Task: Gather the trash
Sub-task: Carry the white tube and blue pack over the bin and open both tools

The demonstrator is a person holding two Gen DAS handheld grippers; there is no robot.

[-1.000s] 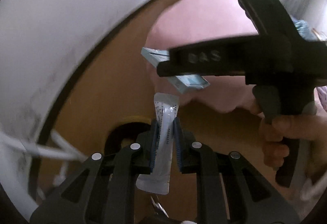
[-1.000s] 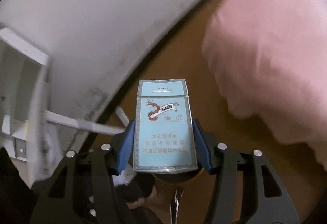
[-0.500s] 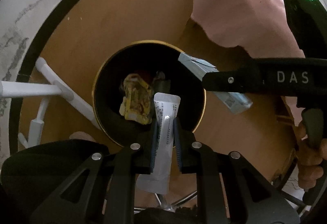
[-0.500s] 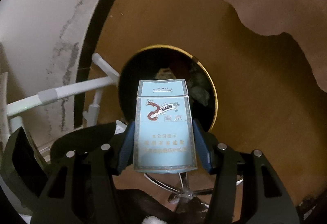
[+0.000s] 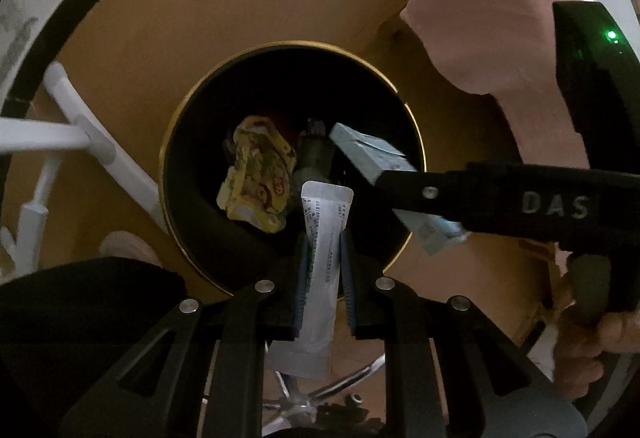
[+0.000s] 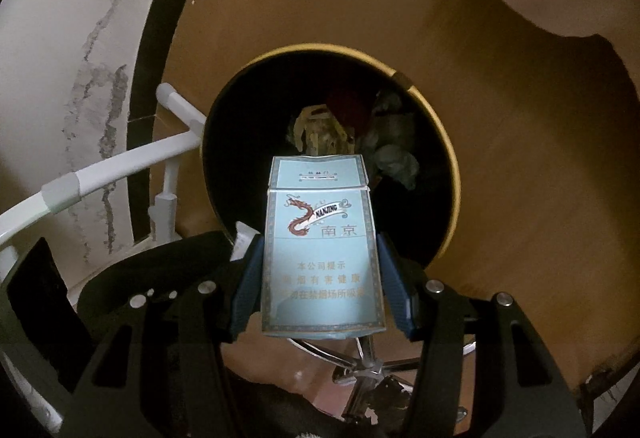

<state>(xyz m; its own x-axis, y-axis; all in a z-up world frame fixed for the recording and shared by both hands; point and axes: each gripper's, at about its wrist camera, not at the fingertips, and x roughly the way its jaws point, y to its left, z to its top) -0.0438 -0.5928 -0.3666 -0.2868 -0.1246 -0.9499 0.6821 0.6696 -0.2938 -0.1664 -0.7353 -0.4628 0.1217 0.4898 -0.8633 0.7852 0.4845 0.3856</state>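
Note:
A round black bin with a gold rim (image 5: pixel 416 142) stands on the brown floor below both grippers. Inside lie a crumpled yellow wrapper (image 5: pixel 256 178) and other scraps. My left gripper (image 5: pixel 324 238) is shut on a slim white sachet (image 5: pixel 322 250), held above the bin's near edge. In the right wrist view my right gripper (image 6: pixel 320 242) is shut on a light blue cigarette pack (image 6: pixel 322 250), its top over the bin's mouth (image 6: pixel 452 158). The left wrist view shows that same pack (image 5: pixel 372 158) slanting over the bin's right side.
White chair or rack tubes (image 5: pixel 92 142) stand left of the bin, by a white wall with a dark baseboard (image 6: pixel 152 38). Pink cloth (image 5: pixel 492 18) hangs at the upper right. A chrome swivel-chair base (image 6: pixel 368 362) sits below. A hand (image 5: pixel 588 342) holds the right gripper's handle.
Both grippers have tipped downward and sunk toward the floor; the bin came into view and grew larger. The sachet and the pack stay gripped as before.

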